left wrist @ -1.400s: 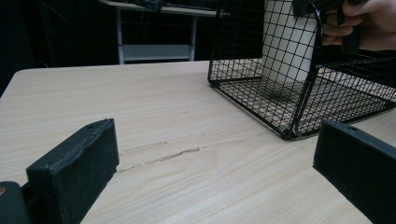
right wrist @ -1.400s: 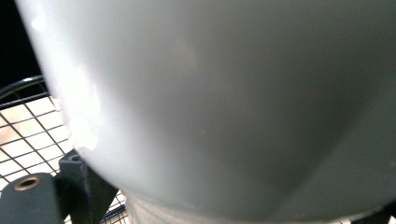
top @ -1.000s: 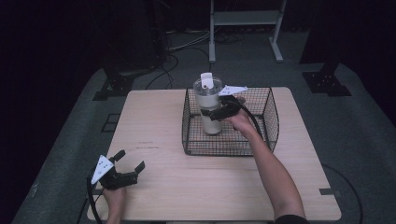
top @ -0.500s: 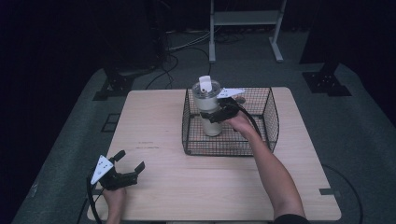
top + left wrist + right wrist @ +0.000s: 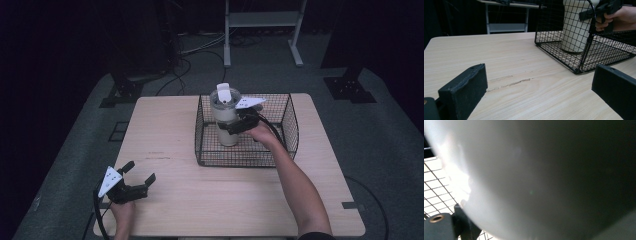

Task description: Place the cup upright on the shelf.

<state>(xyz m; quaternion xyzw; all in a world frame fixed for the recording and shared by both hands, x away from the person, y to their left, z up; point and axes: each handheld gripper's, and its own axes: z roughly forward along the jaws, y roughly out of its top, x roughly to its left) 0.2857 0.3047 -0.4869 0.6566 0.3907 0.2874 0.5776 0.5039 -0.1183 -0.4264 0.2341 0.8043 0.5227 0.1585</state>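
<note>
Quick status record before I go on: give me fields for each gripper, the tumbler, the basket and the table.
left gripper: open, empty, low over the near left corner of the table
right gripper: inside the basket, jaws around the tumbler's body; looks shut on it
tumbler: cream, upright, lid flap raised, standing on the basket floor at its left end
basket: black wire, open top, on the far middle of the table
table: light wood, a scuff mark near the left gripper

In the right gripper view, the cup (image 5: pixel 544 177) is blurred by closeness and cut off on every side. In the left gripper view, its top is cropped.
</note>
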